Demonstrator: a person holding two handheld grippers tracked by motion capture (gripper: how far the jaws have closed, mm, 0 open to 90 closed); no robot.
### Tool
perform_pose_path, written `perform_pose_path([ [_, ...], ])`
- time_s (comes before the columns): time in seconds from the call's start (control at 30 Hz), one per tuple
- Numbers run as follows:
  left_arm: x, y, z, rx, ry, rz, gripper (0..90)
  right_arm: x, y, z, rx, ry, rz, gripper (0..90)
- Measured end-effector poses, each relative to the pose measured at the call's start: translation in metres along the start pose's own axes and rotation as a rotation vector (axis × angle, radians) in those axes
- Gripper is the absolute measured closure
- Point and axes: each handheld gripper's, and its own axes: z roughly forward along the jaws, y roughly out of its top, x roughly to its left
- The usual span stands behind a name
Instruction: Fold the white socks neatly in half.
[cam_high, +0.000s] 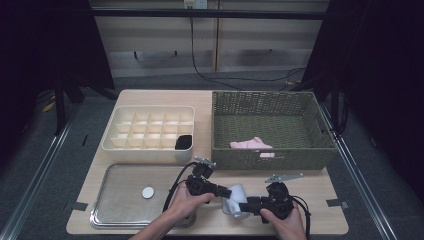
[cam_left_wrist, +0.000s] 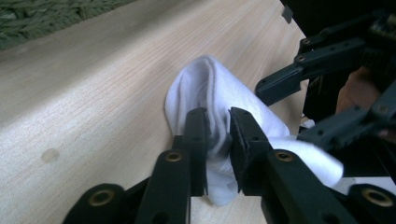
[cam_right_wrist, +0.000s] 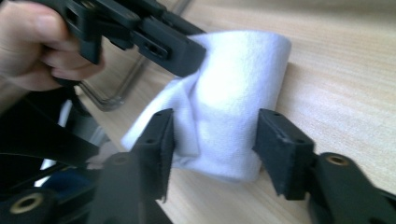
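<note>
A rolled white cloth (cam_high: 235, 199) lies on the wooden table near its front edge, between my two grippers. In the left gripper view my left gripper (cam_left_wrist: 217, 135) is shut on a fold of the white cloth (cam_left_wrist: 219, 88), its pads pinching the fabric. My right gripper (cam_right_wrist: 212, 140) straddles the white cloth (cam_right_wrist: 238, 84) with its jaws apart; the pads stand at the roll's two sides without squeezing it. From above, the left gripper (cam_high: 226, 192) comes in from the left and the right gripper (cam_high: 246, 206) from the right.
A green wicker basket (cam_high: 272, 157) at the back right holds a pink cloth (cam_high: 252, 144). A cream divided box (cam_high: 115, 145) at the back left has a black item (cam_high: 184, 142) in one corner cell. A metal tray (cam_high: 110, 220) with a white disc (cam_high: 148, 192) lies front left.
</note>
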Motion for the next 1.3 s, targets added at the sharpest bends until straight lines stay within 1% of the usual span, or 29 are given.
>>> perform_pose_path([
  [0.03,0.001,0.000,0.000,0.001,0.004,-0.027,73.5,0.001,0.000,0.002,0.009,-0.011,0.000,44.7],
  [0.13,0.002,0.000,0.000,0.003,0.009,-0.033,65.2,0.002,-0.001,0.004,0.015,-0.021,-0.012,45.5],
  [0.17,0.003,-0.001,-0.002,0.002,0.006,-0.045,61.2,0.002,-0.001,0.004,0.022,-0.031,-0.016,47.9],
  [0.2,0.003,-0.002,-0.003,0.001,-0.009,-0.057,58.7,0.002,-0.002,0.005,0.027,-0.035,-0.020,49.0],
  [0.27,0.002,-0.003,-0.004,0.000,0.000,-0.063,56.3,0.003,-0.002,0.006,0.030,-0.037,-0.017,50.9],
  [0.33,0.000,-0.007,-0.005,0.006,-0.006,-0.066,50.6,0.003,-0.003,0.007,0.028,-0.039,-0.016,52.7],
  [0.37,-0.002,-0.011,-0.006,0.011,0.014,-0.071,50.2,0.003,-0.003,0.008,0.033,-0.038,-0.017,53.7],
  [0.4,-0.002,-0.013,-0.006,0.003,0.016,-0.089,49.1,0.004,-0.003,0.009,0.030,-0.040,-0.012,54.2],
  [0.43,-0.002,-0.014,-0.007,0.009,0.032,-0.090,46.8,0.003,-0.004,0.009,0.028,-0.040,-0.012,54.3],
  [0.47,-0.002,-0.014,-0.007,0.009,0.032,-0.090,43.8,0.003,-0.004,0.009,0.028,-0.040,-0.012,54.3],
  [0.5,-0.001,-0.015,-0.008,0.019,0.056,-0.100,43.8,0.003,-0.004,0.009,0.031,-0.038,-0.012,54.5],
  [0.53,0.001,-0.018,-0.008,0.013,0.054,-0.114,40.5,0.002,-0.004,0.009,0.033,-0.036,-0.003,54.6],
  [0.57,0.002,-0.018,-0.007,0.009,0.055,-0.125,40.4,0.002,-0.004,0.009,0.031,-0.034,-0.003,54.7],
  [0.6,0.002,-0.018,-0.007,0.009,0.055,-0.125,38.6,0.002,-0.004,0.009,0.031,-0.032,-0.002,54.7],
  [0.63,0.003,-0.018,-0.005,0.023,0.041,-0.125,39.0,0.002,-0.004,0.009,0.030,-0.033,-0.002,54.8],
  [0.73,0.003,-0.018,-0.004,0.012,0.032,-0.125,40.1,0.002,-0.005,0.009,0.025,-0.033,0.003,56.6],
  [0.77,0.005,-0.018,-0.003,0.022,0.003,-0.124,41.5,0.002,-0.005,0.008,0.023,-0.031,0.006,57.3],
  [0.8,0.004,-0.018,-0.001,0.012,0.002,-0.139,43.1,0.002,-0.006,0.009,0.021,-0.029,0.007,58.1],
  [0.83,0.004,-0.018,0.000,0.013,0.003,-0.123,43.3,0.002,-0.006,0.009,0.019,-0.029,0.006,59.1],
  [0.87,0.004,-0.018,0.000,0.013,0.003,-0.123,44.5,0.002,-0.006,0.009,0.018,-0.028,0.006,59.7],
  [0.9,0.004,-0.017,0.005,0.006,-0.023,-0.147,46.1,0.002,-0.006,0.009,0.017,-0.029,0.007,60.6],
  [1.0,0.005,-0.016,0.007,0.008,-0.028,-0.137,47.5,0.002,-0.007,0.008,0.015,-0.031,0.008,61.8],
  [1.03,0.006,-0.015,0.009,0.007,-0.047,-0.143,47.7,0.003,-0.008,0.009,0.010,-0.032,0.003,63.0],
  [1.07,0.006,-0.015,0.009,0.007,-0.047,-0.143,48.0,0.003,-0.008,0.009,0.010,-0.032,0.003,63.0],
  [1.1,0.007,-0.014,0.011,0.002,-0.061,-0.151,48.1,0.004,-0.008,0.009,0.012,-0.028,0.006,63.5],
  [1.2,0.006,-0.012,0.012,-0.011,-0.059,-0.151,50.6,0.003,-0.008,0.010,0.009,-0.024,0.014,64.0],
  [1.23,0.004,-0.011,0.016,-0.016,-0.057,-0.145,52.1,0.005,-0.008,0.011,0.015,-0.017,0.001,64.2],
  [1.27,0.004,-0.011,0.016,-0.016,-0.057,-0.145,53.9,0.005,-0.008,0.011,0.015,-0.017,0.001,64.2],
  [1.3,0.003,-0.010,0.015,-0.005,-0.050,-0.118,57.1,0.005,-0.008,0.011,0.017,-0.018,0.009,64.0],
])
